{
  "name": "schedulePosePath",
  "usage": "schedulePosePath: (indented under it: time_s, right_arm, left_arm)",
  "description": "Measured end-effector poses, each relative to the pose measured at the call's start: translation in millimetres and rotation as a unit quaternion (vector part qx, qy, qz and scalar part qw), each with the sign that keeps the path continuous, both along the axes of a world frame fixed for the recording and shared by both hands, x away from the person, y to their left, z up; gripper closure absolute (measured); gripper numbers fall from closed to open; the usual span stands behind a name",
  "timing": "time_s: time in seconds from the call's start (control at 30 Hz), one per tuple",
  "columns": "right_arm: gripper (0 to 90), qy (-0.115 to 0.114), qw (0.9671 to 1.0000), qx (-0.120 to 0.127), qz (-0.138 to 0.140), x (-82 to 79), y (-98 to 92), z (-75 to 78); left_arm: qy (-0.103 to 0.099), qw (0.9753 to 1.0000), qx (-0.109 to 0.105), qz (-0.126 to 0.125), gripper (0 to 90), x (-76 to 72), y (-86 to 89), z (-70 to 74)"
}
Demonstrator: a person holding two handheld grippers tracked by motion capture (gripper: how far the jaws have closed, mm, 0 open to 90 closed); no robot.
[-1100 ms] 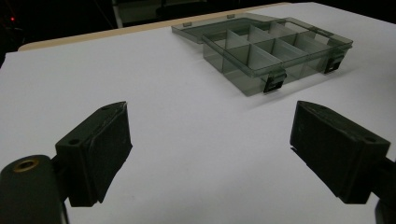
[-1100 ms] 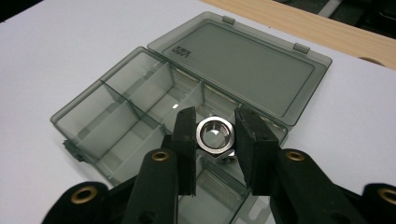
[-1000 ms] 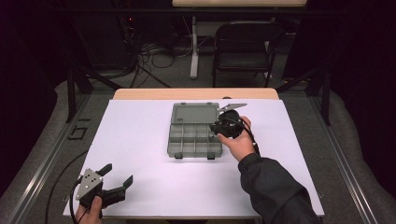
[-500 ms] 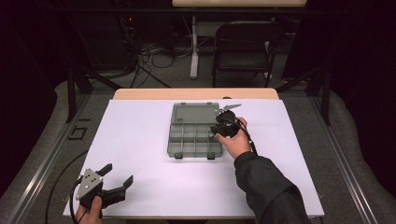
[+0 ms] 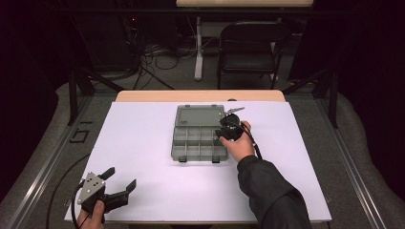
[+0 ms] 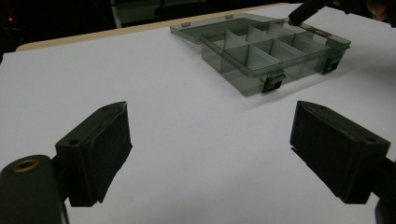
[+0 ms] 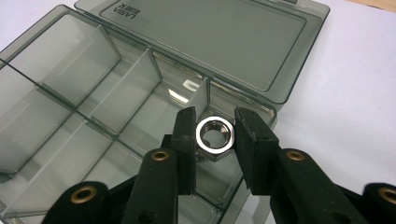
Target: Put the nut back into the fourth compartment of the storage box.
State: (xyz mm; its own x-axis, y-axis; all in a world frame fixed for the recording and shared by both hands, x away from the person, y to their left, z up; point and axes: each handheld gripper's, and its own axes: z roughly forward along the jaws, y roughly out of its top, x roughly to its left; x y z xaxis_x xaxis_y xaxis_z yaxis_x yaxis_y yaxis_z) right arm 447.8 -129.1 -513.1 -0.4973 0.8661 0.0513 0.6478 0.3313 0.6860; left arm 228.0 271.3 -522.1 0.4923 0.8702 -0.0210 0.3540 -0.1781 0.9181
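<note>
A clear grey compartment box lies open mid-table, its lid folded flat behind it. My right gripper hovers over the box's far right corner, held by a hand in a dark sleeve. In the right gripper view this gripper is shut on a shiny steel hex nut, just above a right-hand compartment of the box. My left gripper rests near the table's front left corner, open and holding nothing. In the left gripper view its fingers stand wide apart, with the box far ahead.
White paper covers the tabletop. The wooden table edge runs along the back. A black folding chair and floor cables lie beyond the table. A cable trails from the right gripper.
The right gripper has shifted slightly left and lower over the box's right side. The left gripper has stayed still.
</note>
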Motion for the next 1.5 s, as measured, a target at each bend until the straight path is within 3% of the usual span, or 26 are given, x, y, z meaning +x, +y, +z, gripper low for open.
schedulePosePath:
  time_s: [0.1,0.23,0.4,0.93,1.3,1.5]
  right_arm:
    - [69.6,-0.001,1.0,0.003,0.001,0.0,1.7,-1.5]
    - [51.6,-0.002,0.9999,-0.005,-0.011,-0.4,2.7,-1.4]
    - [42.3,-0.01,0.9997,-0.006,-0.02,-1.5,-0.3,0.9]
    - [38.5,-0.041,0.9989,0.019,-0.011,-25.4,-19.6,21.7]
    - [37.6,-0.079,0.9962,0.026,0.026,-66.3,-31.1,35.0]
    - [37.5,-0.104,0.9929,0.035,0.046,-93.5,-38.0,40.9]
  left_arm:
    - [0.002,1.0,0.002,-0.001,12.4,-0.2,0.2,0.3]
    - [0.002,1.0,0.002,-0.001,12.4,-0.1,0.2,0.3]
    - [0.001,1.0,-0.001,0.001,12.5,-0.2,-0.1,-0.1]
    - [0.002,1.0,0.001,0.001,12.4,-0.2,0.0,0.1]
    - [0.002,1.0,0.004,0.001,12.5,0.2,-0.3,-0.3]
    - [0.003,1.0,0.003,0.001,12.5,0.1,-0.5,-0.5]
